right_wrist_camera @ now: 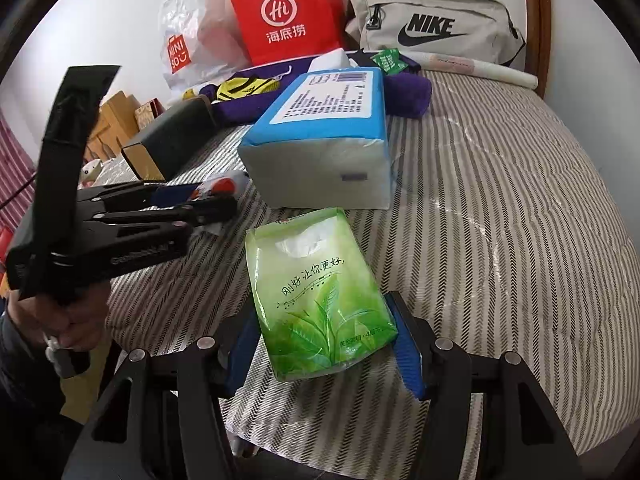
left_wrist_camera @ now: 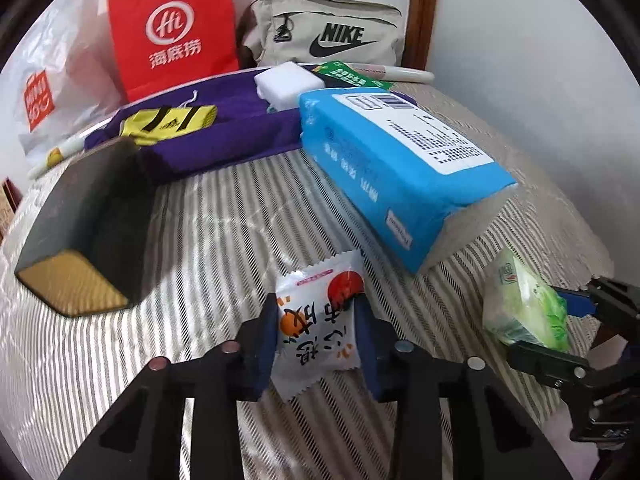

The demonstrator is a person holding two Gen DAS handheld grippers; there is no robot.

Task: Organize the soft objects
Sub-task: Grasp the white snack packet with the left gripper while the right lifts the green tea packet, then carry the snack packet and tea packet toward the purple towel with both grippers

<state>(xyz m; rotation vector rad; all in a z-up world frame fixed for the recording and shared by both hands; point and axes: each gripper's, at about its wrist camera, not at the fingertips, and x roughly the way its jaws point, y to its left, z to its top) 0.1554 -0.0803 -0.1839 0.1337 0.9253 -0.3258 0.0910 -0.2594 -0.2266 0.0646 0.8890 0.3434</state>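
Observation:
A small white snack packet [left_wrist_camera: 320, 280] with an orange print lies on the striped bedcover [left_wrist_camera: 200, 248]. My left gripper [left_wrist_camera: 318, 320] is shut on it, with a blue pad against each side. In the right wrist view the same gripper [right_wrist_camera: 216, 196] reaches in from the left, packet [right_wrist_camera: 226, 185] at its tips. A green tissue pack [right_wrist_camera: 316, 280] with a leaf print sits between the blue pads of my right gripper [right_wrist_camera: 326, 344], which is shut on its near end. The left wrist view shows that gripper [left_wrist_camera: 534, 320] at the right edge, holding the green pack [left_wrist_camera: 520, 304].
A big blue tissue pack [left_wrist_camera: 400, 168] lies just beyond both packets. A black box with a gold end [left_wrist_camera: 88, 232] sits at the left. Behind are purple cloth [left_wrist_camera: 224, 136], a red paper bag [left_wrist_camera: 176, 28], a beige Nike bag [left_wrist_camera: 328, 36] and a white plastic bag [left_wrist_camera: 48, 92]. A hand [right_wrist_camera: 72, 320] grips the left handle.

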